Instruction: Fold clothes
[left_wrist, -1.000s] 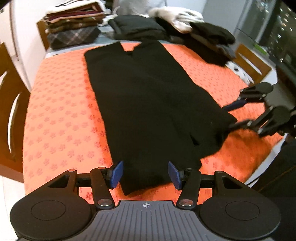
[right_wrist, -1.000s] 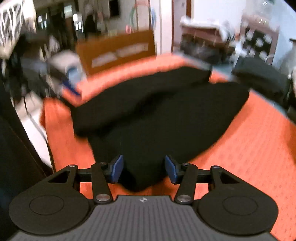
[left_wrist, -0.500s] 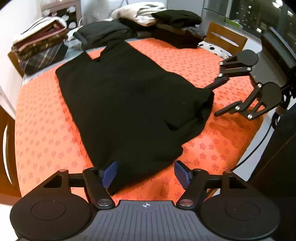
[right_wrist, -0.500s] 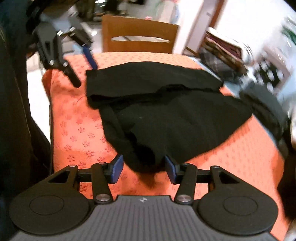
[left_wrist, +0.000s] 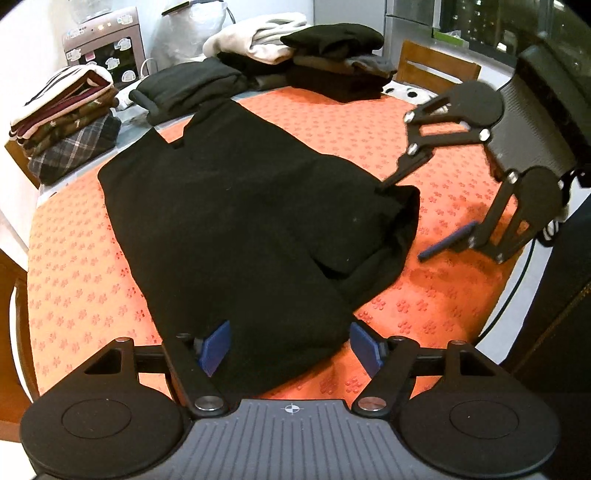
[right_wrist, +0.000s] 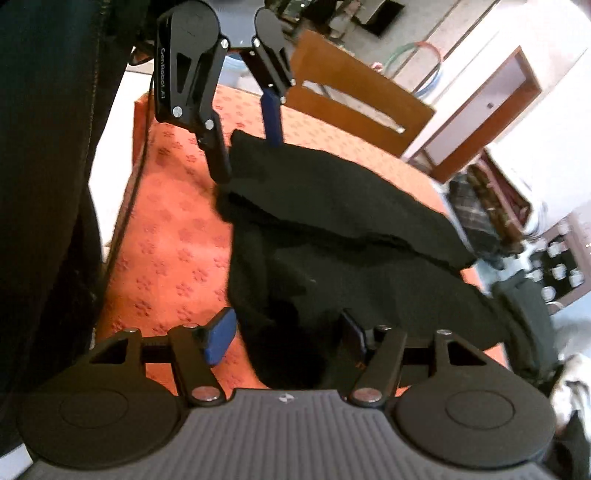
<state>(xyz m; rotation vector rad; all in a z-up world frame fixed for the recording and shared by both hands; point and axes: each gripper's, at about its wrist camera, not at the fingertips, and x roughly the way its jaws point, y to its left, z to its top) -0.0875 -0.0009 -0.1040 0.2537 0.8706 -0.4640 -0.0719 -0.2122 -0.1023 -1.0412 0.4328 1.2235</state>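
A black garment (left_wrist: 236, 229) lies lengthwise on the orange tablecloth (left_wrist: 74, 258), its right side rumpled into a fold. My left gripper (left_wrist: 290, 347) is open at the garment's near end; the cloth lies loose between the blue pads (left_wrist: 214, 349). My right gripper (left_wrist: 400, 221) stands at the garment's right corner, one finger at the cloth edge and one over bare tablecloth. In the right wrist view its jaws (right_wrist: 286, 334) are opening around a bunched hem of the garment (right_wrist: 332, 229), the left pad clear of the cloth. The left gripper (right_wrist: 247, 158) shows at the far corner.
Stacks of folded clothes line the table's far end: a plaid and camouflage stack (left_wrist: 66, 136), a black bundle (left_wrist: 192, 85), a white and dark heap (left_wrist: 303, 51). Wooden chairs (left_wrist: 436, 66) (right_wrist: 351, 96) stand at the table. The person's dark clothing (right_wrist: 44, 166) is close to the table edge.
Both wrist views have rolled. Both pairs of jaws stand wider than before. The right gripper has swung around the garment's right corner, where the cloth now lies bunched.
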